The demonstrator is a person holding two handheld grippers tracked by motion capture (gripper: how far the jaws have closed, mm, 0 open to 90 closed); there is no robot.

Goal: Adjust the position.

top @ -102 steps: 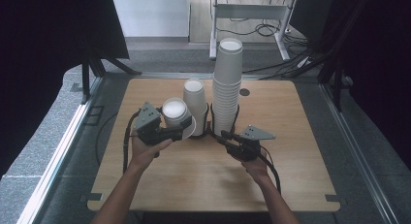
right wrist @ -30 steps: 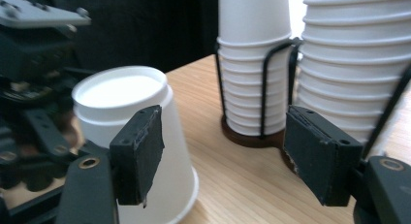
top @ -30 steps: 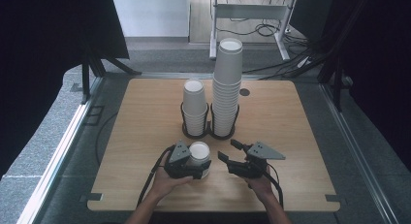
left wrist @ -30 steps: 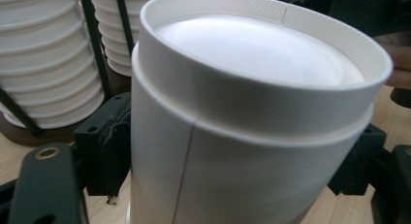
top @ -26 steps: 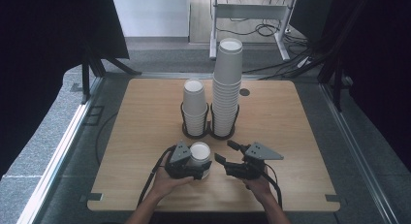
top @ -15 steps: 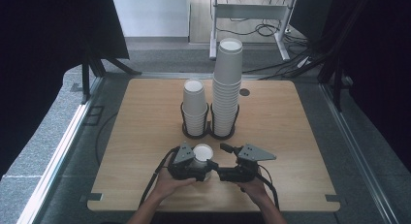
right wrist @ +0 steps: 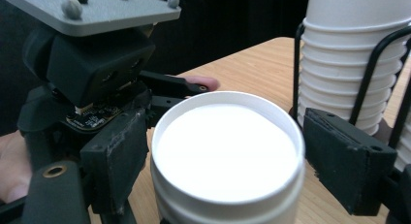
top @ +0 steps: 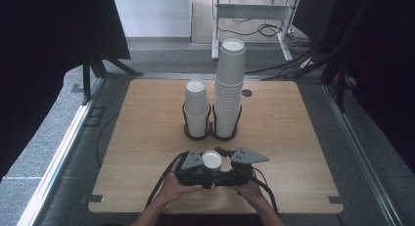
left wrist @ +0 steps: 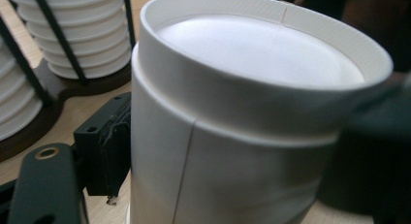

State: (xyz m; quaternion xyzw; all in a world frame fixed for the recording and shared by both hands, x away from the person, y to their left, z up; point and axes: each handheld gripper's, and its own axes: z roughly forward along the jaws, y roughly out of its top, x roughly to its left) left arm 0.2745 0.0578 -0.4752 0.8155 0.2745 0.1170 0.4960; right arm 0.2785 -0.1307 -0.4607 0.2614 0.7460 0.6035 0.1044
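A white paper cup [top: 211,160] with a flat white top face stands near the table's front edge. My left gripper [top: 203,167] is shut on it; in the left gripper view a black pad [left wrist: 104,156] presses on the cup's [left wrist: 232,136] side. From the right, my right gripper [top: 221,169] has its jaws around the same cup [right wrist: 228,166]. Those jaws have just been opening. Its right pad [right wrist: 349,166] stands clear of the cup wall, and the left pad [right wrist: 116,156] lies close beside it.
A black wire holder [top: 210,133] at mid-table carries a short stack of cups [top: 197,106] and a tall stack [top: 230,84]. It is just beyond the grippers. Bare wood lies to the left and right. A hand grips each tool at the front edge.
The left gripper earlier carried the cup from beside the stacks toward the front. Over the last second the right gripper slid left and its jaws spread around the cup.
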